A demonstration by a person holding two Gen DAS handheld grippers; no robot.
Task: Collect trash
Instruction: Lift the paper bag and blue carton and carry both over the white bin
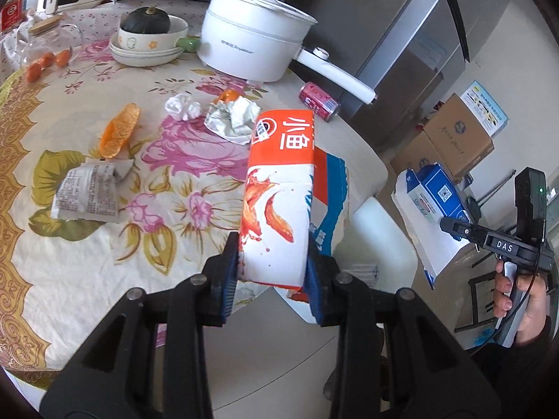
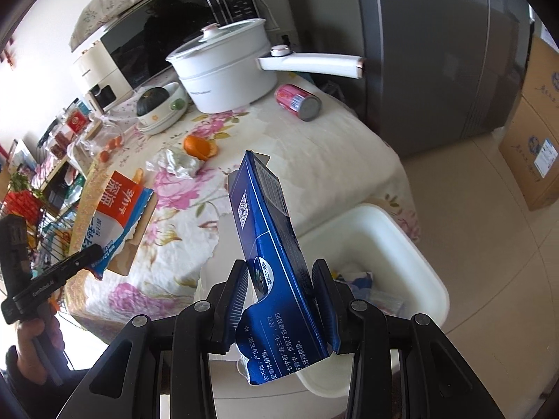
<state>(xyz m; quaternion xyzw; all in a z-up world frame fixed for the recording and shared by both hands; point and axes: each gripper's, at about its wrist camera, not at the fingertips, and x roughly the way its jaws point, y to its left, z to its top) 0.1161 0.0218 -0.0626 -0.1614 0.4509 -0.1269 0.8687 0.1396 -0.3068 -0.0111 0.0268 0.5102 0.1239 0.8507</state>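
Observation:
My left gripper [image 1: 272, 265] is shut on an orange and white carton [image 1: 276, 188], held above the table's right edge; it also shows in the right wrist view [image 2: 115, 216]. My right gripper [image 2: 279, 286] is shut on a torn blue carton [image 2: 269, 230], held over a white bin [image 2: 401, 241] on the floor beside the table; this carton also shows in the left wrist view [image 1: 429, 202]. On the floral table [image 1: 87, 262] lie a crumpled tissue [image 1: 183, 105], crumpled foil paper [image 1: 232, 118], orange peel [image 1: 118, 131], a printed wrapper [image 1: 87, 195] and a red can [image 1: 319, 99].
A white pot [image 1: 255, 38] with a long handle, a bowl holding a squash [image 1: 150, 35] and small tomatoes [image 1: 45, 63] stand at the table's back. A grey fridge [image 2: 436, 52] and cardboard boxes [image 1: 454, 136] stand to the right. The bin holds some trash [image 2: 360, 279].

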